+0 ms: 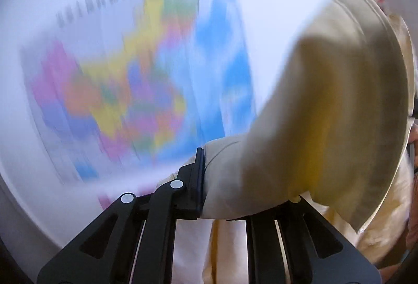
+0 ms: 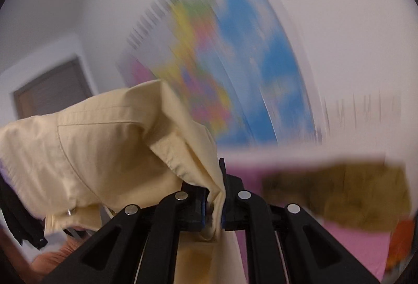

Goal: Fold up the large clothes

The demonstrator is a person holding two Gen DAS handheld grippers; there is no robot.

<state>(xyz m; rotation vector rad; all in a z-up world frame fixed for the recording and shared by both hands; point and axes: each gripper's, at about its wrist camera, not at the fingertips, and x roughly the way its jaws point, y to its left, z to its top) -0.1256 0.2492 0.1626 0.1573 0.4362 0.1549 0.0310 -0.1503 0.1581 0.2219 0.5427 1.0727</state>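
A pale yellow shirt hangs in the air between both grippers. My left gripper is shut on a bunched part of it; the cloth billows up to the right and hides the right finger. In the right wrist view my right gripper is shut on another fold of the shirt, which drapes to the left with a seam and a snap button showing. Both views are blurred by motion and point up at the wall.
A colourful wall map hangs on the white wall, also in the right wrist view. A pink surface lies below with a brown garment on it. A dark doorway is at left.
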